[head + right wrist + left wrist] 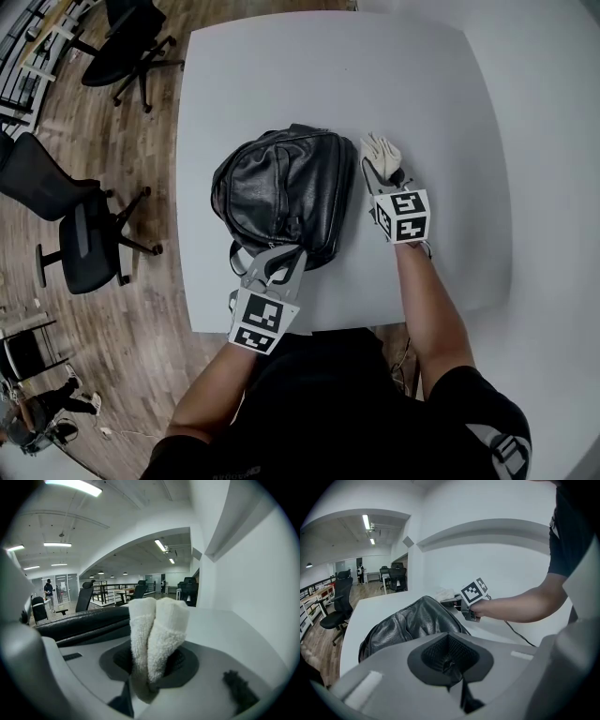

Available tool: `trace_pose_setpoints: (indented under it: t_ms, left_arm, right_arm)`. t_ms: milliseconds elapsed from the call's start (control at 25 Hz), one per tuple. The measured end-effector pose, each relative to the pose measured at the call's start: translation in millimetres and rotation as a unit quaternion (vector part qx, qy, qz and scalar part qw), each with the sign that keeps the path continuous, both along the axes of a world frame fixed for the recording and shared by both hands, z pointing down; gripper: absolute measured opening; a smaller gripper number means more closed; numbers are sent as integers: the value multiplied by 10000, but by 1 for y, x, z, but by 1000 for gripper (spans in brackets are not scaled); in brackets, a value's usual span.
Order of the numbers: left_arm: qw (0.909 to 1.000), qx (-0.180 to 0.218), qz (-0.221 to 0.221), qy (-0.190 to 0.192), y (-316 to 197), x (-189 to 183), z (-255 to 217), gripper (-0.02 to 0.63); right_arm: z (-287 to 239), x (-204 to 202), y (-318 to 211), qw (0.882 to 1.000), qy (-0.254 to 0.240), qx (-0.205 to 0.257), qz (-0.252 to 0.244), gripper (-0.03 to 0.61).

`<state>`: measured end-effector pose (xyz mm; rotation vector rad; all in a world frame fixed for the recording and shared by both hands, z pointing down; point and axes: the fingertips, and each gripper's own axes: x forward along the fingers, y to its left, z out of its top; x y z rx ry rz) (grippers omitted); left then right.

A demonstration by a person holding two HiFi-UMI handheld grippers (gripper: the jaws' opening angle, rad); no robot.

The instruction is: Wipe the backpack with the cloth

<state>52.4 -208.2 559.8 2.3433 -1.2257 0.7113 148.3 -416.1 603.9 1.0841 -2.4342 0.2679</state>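
Right tool point(380, 172) around cloth point(380, 148), beside backpack point(281, 187)

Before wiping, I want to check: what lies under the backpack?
The backpack rests on the white table; nothing else shows at its edges. The area beneath it is covered by the backpack itself, so it cannot be seen.

The right tool point(149, 677) has its jaws pressed together on a folded white cloth point(158, 630). The cloth stands up from the jaws in two thick folds. To the left of the tool, the black leather backpack point(82, 623) lies on the pale worktop point(229, 630), which continues ahead and to the right.
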Motion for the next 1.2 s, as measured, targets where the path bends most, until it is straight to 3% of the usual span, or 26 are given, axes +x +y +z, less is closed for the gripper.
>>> trace_pose_setpoints:
  t_ms: [1200]
  left_arm:
    - [9997,46,256,36,43,-19,-3,5]
  right_arm:
    - [-16,-6,58,9996,155,151,154,107]
